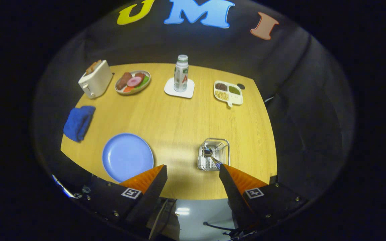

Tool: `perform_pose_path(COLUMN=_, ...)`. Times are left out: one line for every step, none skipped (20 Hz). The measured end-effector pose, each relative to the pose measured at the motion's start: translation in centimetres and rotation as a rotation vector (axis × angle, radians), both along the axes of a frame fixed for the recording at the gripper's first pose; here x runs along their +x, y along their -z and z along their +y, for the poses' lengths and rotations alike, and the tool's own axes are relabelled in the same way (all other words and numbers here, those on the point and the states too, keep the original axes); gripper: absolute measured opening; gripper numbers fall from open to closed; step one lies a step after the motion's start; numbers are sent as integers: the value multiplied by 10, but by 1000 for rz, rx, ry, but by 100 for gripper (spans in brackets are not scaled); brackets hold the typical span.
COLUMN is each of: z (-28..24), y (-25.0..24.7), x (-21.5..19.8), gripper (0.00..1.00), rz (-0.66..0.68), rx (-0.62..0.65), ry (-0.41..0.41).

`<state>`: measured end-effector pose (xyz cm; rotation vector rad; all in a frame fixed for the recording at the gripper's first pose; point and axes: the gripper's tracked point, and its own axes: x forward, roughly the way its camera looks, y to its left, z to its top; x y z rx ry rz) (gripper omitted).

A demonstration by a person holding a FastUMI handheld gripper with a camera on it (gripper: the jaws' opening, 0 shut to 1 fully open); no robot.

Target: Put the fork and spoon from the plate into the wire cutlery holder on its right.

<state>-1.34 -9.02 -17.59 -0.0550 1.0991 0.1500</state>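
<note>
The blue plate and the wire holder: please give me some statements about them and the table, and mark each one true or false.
1. The blue plate has a fork lying on it. False: its surface is bare.
2. The wire holder stands to the right of the plate. True.
3. Cutlery lies inside the wire holder. True.
4. The gripper is shut on a spoon. False: its fingers are spread apart with nothing between them.
5. The bottle lies on its side. False: it stands upright on a white coaster.
6. A blue cloth lies near the table's edge, beyond the plate. True.
</note>
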Motion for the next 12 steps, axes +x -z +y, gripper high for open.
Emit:
perform_pose_path(z=6, y=-8, x=3, gripper=96, rz=-57, rx=32, ry=17)
perform_pose_path(z=13, y=-18, x=8, gripper=96, rz=-116, rx=67, ry=31)
perform_pose_path(z=18, y=-28, x=10, gripper=96, rz=-181, rx=88, ry=40)
perform_pose_path(z=22, y=-39, x=16, gripper=96, rz=-257, rx=99, ry=38)
perform_pose_path(z=25, y=-50, x=19, gripper=96, rz=-335, rx=100, ry=31)
perform_pose_path(z=30, y=-61, x=23, gripper=96, rz=-405, rx=101, ry=16)
perform_pose_path(z=34, y=-66, x=24, gripper=96, rz=-456, rx=91, ry=2)
perform_pose_path(z=39, y=-73, x=25, gripper=96, rz=-494, rx=103, ry=-3)
perform_pose_path(z=46, y=-76, x=26, gripper=96, rz=-514, rx=126, ry=-2)
perform_pose_path(z=53, y=-78, x=25, gripper=96, rz=-526, rx=152, ry=7)
perform_pose_path(z=57, y=-79, x=26, gripper=96, rz=-537, rx=161, ry=11)
perform_pose_path(z=59, y=-82, x=25, gripper=96, rz=-558, rx=160, ry=14)
